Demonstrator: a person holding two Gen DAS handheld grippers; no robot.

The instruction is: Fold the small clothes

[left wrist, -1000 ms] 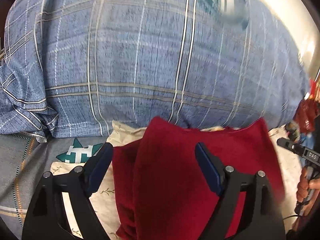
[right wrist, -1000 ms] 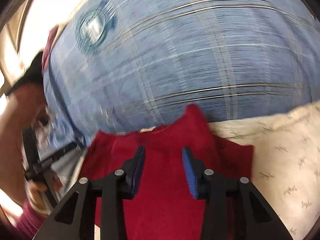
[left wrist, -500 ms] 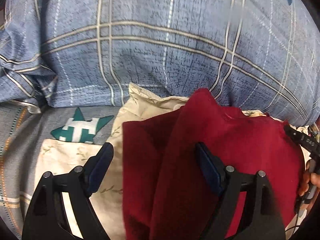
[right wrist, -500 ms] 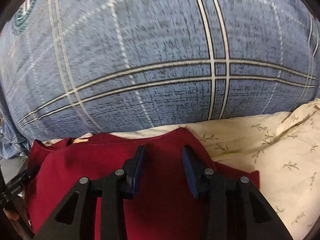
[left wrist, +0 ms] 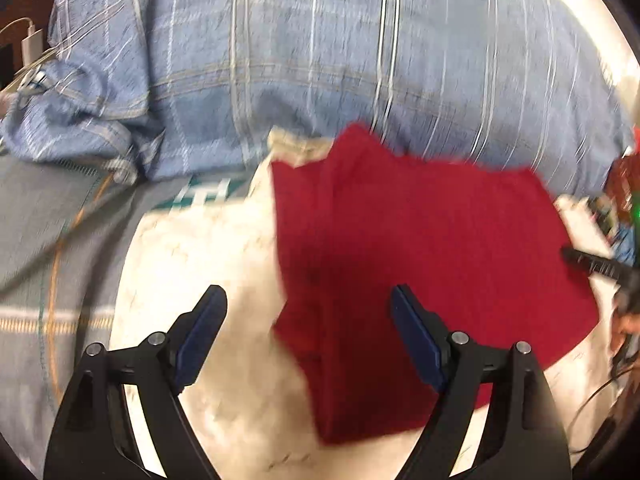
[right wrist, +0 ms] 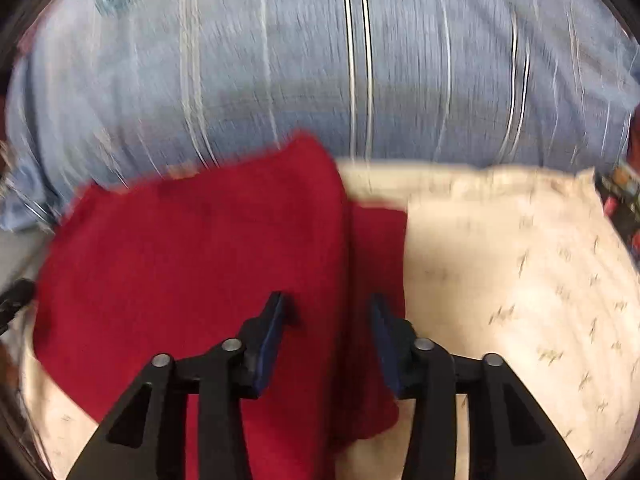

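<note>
Both tongs, left gripper [left wrist: 308,336] and right gripper [right wrist: 328,332], are hanging apart over the folded dark-red knit garment [left wrist: 420,264] (unclamped); a one-layer pinch risks unfolding it.

Both views now show more of the cream floral-print cloth [right wrist: 520,280] below the red garment [left wrist: 420,260], whose lower edge comes into sight. A white charger [left wrist: 32,40] with its cable appears at the left wrist view's upper left. Both pictures are more blurred.

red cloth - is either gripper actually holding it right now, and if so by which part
Neither. The left gripper and right gripper both stand open above the red cloth, pads not pressing it.
</note>
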